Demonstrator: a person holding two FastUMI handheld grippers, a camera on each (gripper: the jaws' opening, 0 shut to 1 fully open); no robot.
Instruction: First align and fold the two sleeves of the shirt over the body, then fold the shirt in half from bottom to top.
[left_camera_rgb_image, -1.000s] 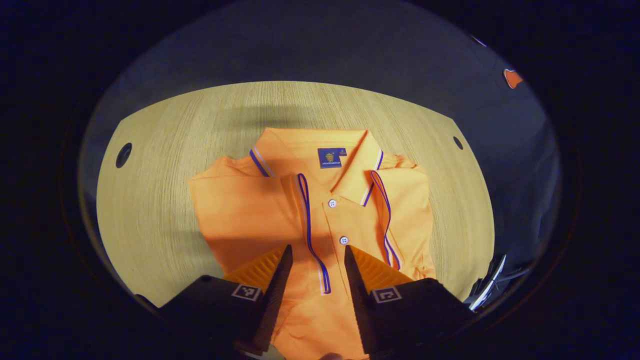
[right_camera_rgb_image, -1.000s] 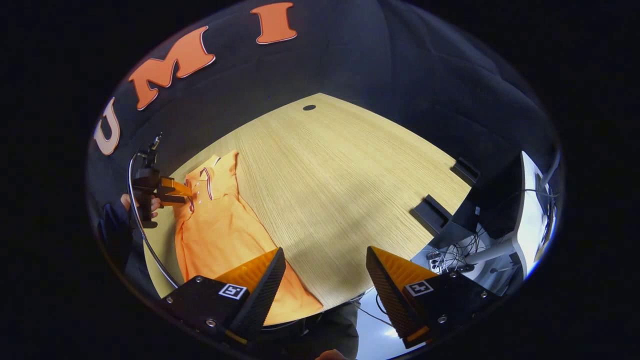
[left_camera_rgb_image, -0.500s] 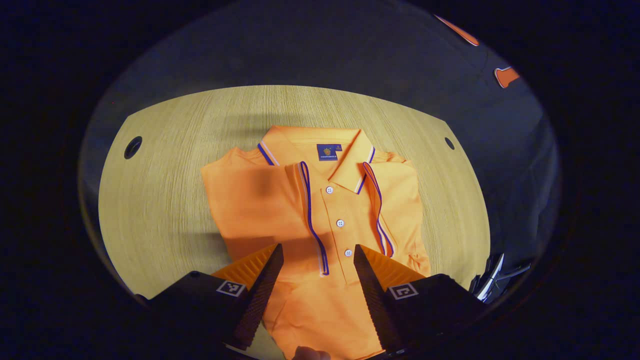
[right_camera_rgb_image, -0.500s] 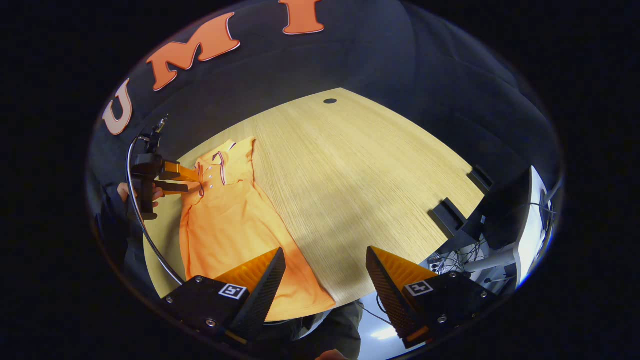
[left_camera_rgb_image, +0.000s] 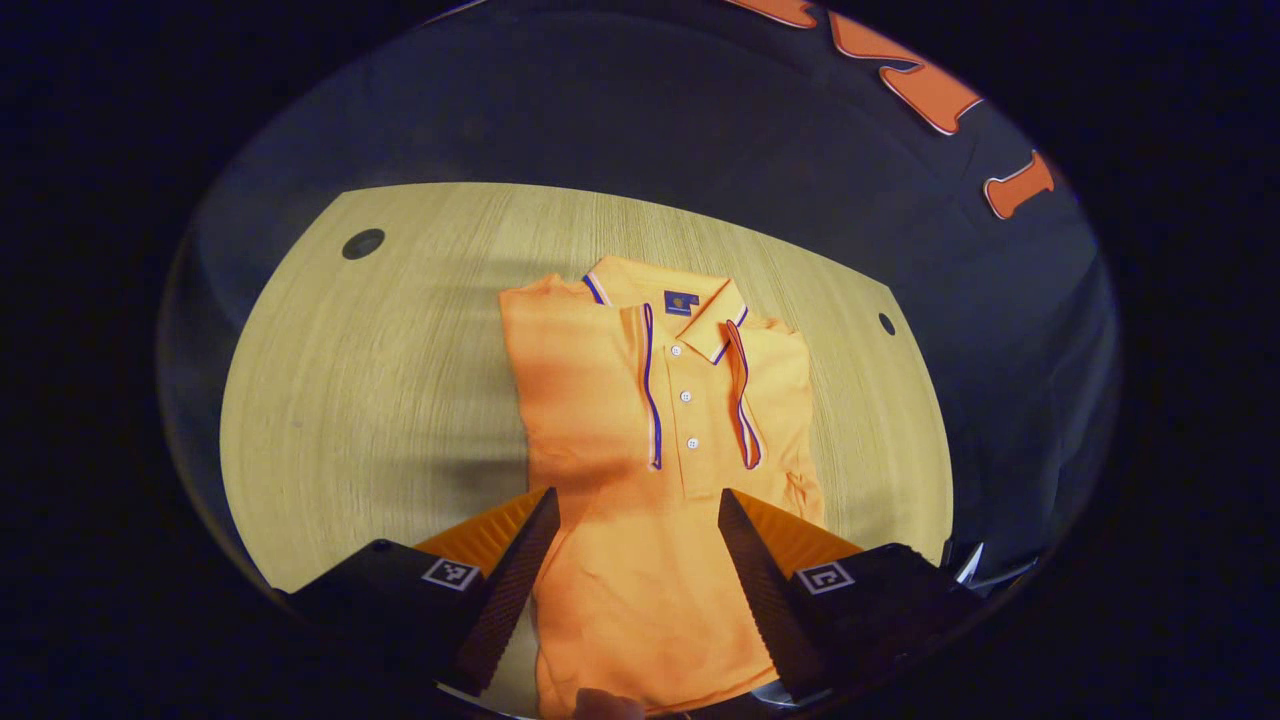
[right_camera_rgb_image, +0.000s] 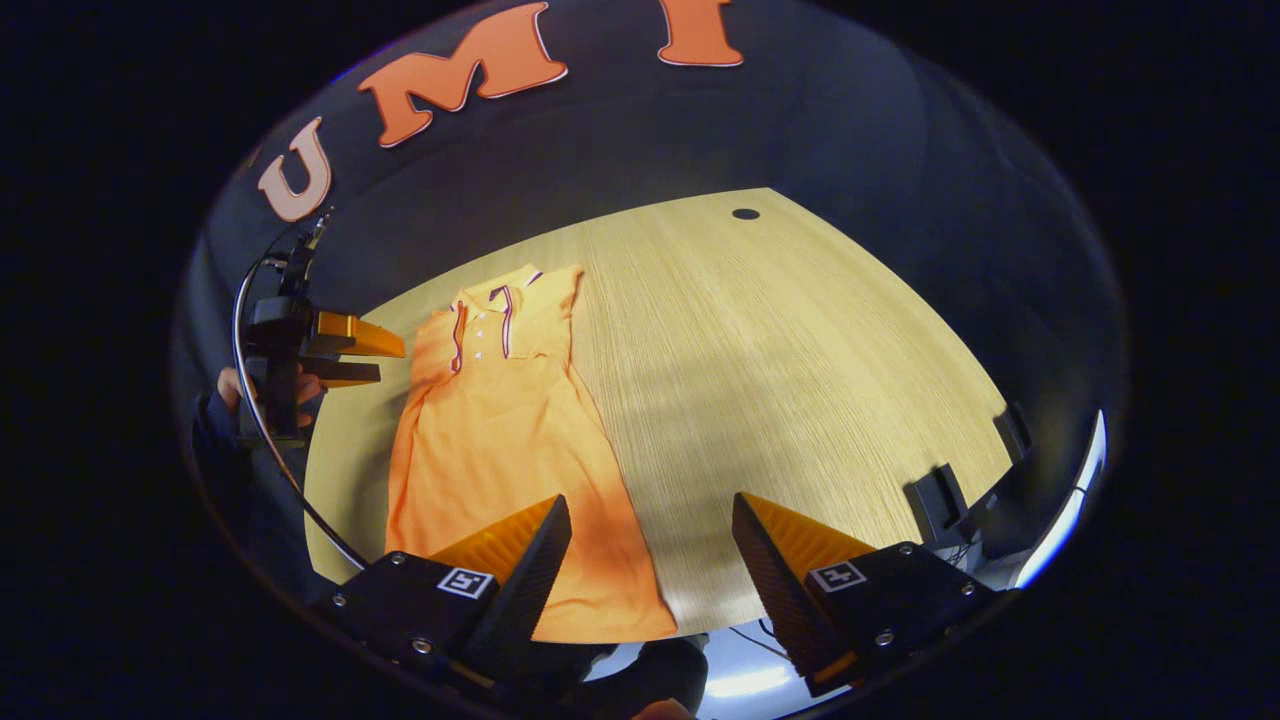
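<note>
Shirt (left_camera_rgb_image: 640, 500) on table (left_camera_rgb_image: 380, 400), grippers apart

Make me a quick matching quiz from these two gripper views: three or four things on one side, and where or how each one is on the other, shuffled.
Things:
1. shirt
2. both sleeves
3. left gripper
4. right gripper

States:
A. open, near the shirt's hem
B. folded in over the body
C. lying flat on the wooden table
D. open, off the cloth beside the collar

Pairs: 1-C, 2-B, 3-D, 4-A
</note>
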